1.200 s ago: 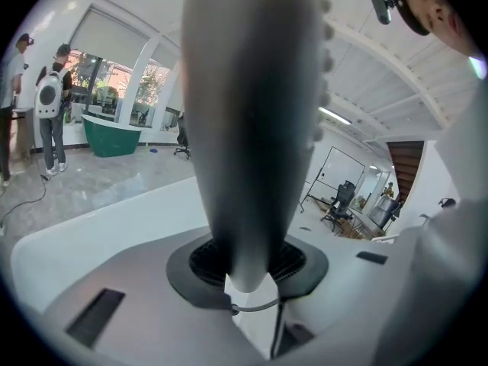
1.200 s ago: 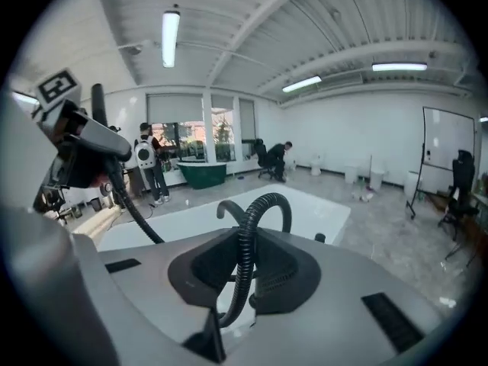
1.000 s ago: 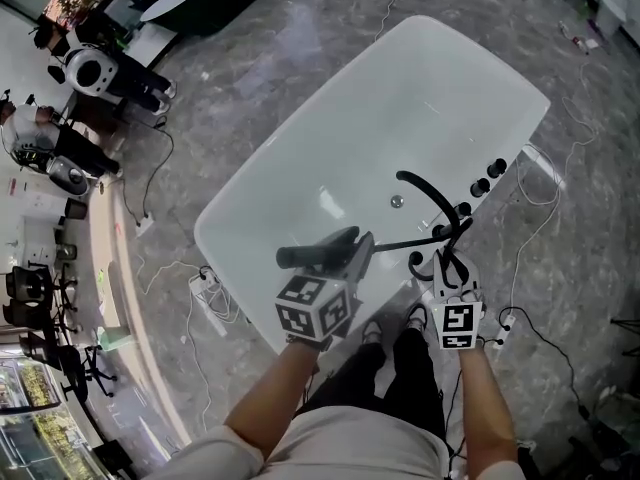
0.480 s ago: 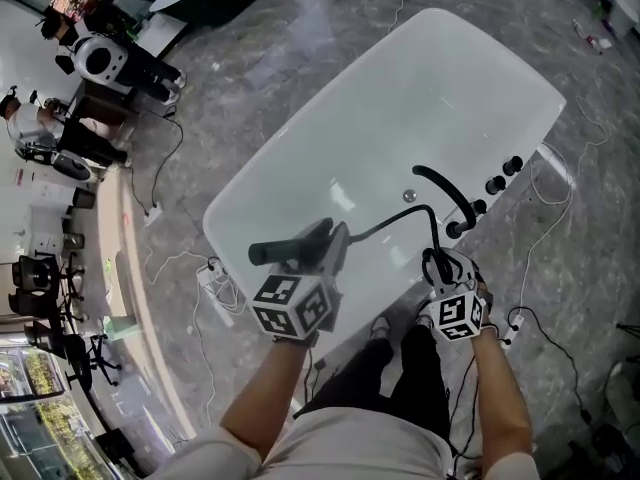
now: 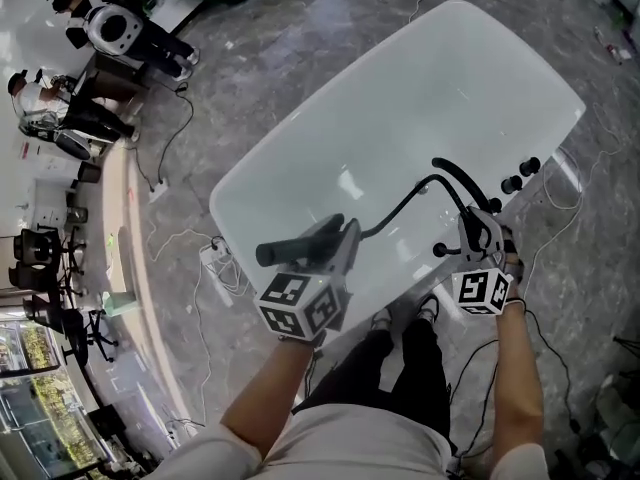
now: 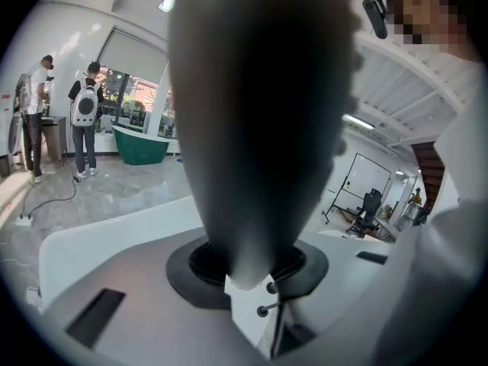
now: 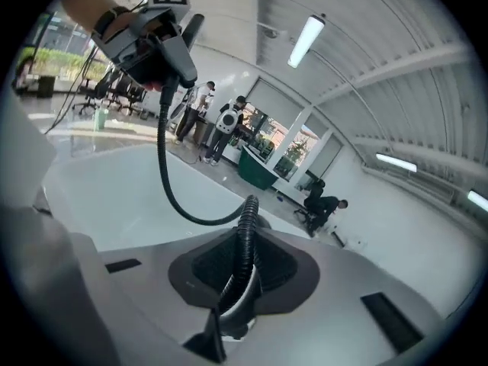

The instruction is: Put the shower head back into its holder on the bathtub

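Note:
The white bathtub (image 5: 330, 158) lies below me. My left gripper (image 5: 335, 240) is shut on the black shower head (image 5: 295, 248), held level over the tub's near rim. In the left gripper view the shower head (image 6: 259, 128) fills the middle, clamped between the jaws of the left gripper (image 6: 248, 280). Its black hose (image 5: 400, 208) arcs to my right gripper (image 5: 478, 230), which is shut on it beside the black faucet spout (image 5: 460, 183). In the right gripper view the ribbed hose (image 7: 244, 235) runs up from the right gripper (image 7: 236, 296). A small black fitting (image 5: 438, 251) sits on the rim.
Black knobs (image 5: 520, 176) stand on the rim right of the spout. Cables and a power strip (image 5: 215, 258) lie on the grey marble floor around the tub. The person's legs (image 5: 400, 368) stand against the near rim. People and a robot stand at the far left (image 5: 60, 118).
My right gripper has rolled and slid right along the rim, closer to the faucet, with the hose in it. The left gripper still grips the shower head and has shifted slightly.

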`<state>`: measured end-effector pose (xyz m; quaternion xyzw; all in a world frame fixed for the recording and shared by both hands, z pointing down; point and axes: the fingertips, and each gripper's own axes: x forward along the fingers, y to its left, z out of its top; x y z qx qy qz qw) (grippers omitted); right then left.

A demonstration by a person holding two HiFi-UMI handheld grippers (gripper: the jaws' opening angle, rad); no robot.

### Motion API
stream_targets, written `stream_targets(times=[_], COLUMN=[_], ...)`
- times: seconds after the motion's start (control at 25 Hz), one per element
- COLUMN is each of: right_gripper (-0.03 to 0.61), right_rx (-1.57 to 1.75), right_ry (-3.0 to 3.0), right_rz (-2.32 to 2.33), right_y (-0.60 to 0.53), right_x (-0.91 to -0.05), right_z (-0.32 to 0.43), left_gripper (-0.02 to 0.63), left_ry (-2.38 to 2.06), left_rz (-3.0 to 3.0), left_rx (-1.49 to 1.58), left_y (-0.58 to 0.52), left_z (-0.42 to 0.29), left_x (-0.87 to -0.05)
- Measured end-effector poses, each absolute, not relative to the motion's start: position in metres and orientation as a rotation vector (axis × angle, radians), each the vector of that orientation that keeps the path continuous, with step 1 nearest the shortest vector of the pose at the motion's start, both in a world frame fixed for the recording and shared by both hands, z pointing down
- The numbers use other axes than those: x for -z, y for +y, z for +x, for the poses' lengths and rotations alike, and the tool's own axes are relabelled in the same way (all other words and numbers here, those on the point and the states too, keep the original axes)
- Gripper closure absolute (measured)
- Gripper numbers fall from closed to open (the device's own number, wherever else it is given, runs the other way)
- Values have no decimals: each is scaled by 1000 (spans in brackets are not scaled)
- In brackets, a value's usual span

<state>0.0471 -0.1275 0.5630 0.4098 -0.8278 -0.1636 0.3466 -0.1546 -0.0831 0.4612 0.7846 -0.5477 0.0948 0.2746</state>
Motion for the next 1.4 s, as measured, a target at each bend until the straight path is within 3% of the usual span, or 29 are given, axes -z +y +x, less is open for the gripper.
stream_targets(times=[0.2, 0.6, 0.92, 1.4], right_gripper=[517, 517, 517, 515], right_rx=[592, 443, -3, -303], right_ry=[-2127, -2172, -2187, -2108], right_rz=[1018, 927, 896, 941], right_y=[-131, -104, -98, -82], right_x=[-558, -613, -689, -763], right_z=[40, 11, 11, 26], left_gripper=[512, 512, 512, 512], left_ry=[-1470, -1490, -1474, -1442], left_rz=[2102, 2070, 2098, 2201], left_rx=[-238, -245, -236, -173], left_y=[-84, -78, -80, -82], left_z=[-149, -159, -157, -146], left_x=[-463, -470, -464, -428])
